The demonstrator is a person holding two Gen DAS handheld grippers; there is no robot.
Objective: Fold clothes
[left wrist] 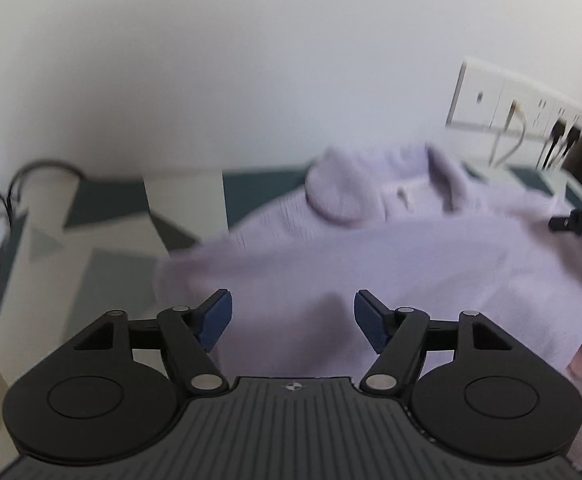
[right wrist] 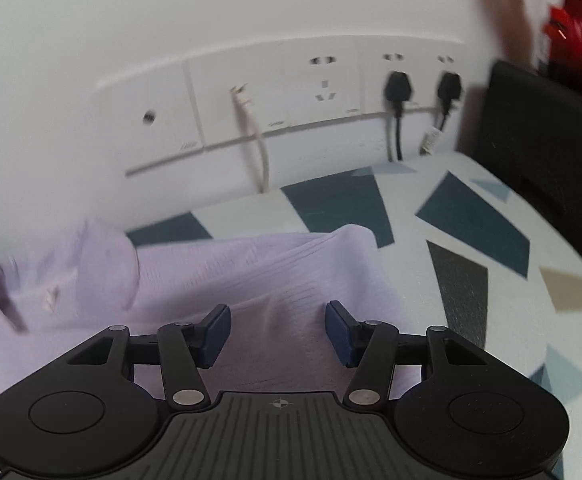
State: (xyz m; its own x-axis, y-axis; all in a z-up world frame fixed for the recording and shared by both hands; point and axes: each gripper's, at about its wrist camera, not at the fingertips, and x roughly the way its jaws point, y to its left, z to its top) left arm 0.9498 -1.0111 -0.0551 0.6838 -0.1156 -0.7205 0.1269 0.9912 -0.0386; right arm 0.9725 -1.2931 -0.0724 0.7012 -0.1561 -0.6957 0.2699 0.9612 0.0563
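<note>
Lilac garment (left wrist: 391, 264) spread on a table (right wrist: 431, 216) covered with a cloth of white, teal, grey and beige geometric shapes. Collar (left wrist: 371, 188) lying toward the far edge of the table, close to the wall (left wrist: 251, 60); a small pale label visible inside the collar. Rest of the fabric reaching toward the near edge, under both tools. In the right wrist view, one rounded corner of the fabric raised a little near the far edge, with bare tablecloth to the right of it.

Left gripper (left wrist: 293, 322) hovering above the lilac fabric, jaws standing well apart, blue pads (left wrist: 215, 320) clear of the cloth, nothing pinched between them. Right gripper (right wrist: 278, 332) likewise over the garment, jaws apart with a smaller gap, a soft fold of fabric seen in the gap below; whether the pads (right wrist: 341, 332) touch the fold, cannot tell, but no pinch visible.

White socket panel (right wrist: 283, 96) on the wall behind the far edge, with a pale cable (right wrist: 257, 148) and two black plugs (right wrist: 399, 86) in it. Dark box-like thing (right wrist: 547, 136) at the far right corner of the table. Thin black cables (left wrist: 7, 200) at the left edge in the left wrist view. Much motion blur in both views.
</note>
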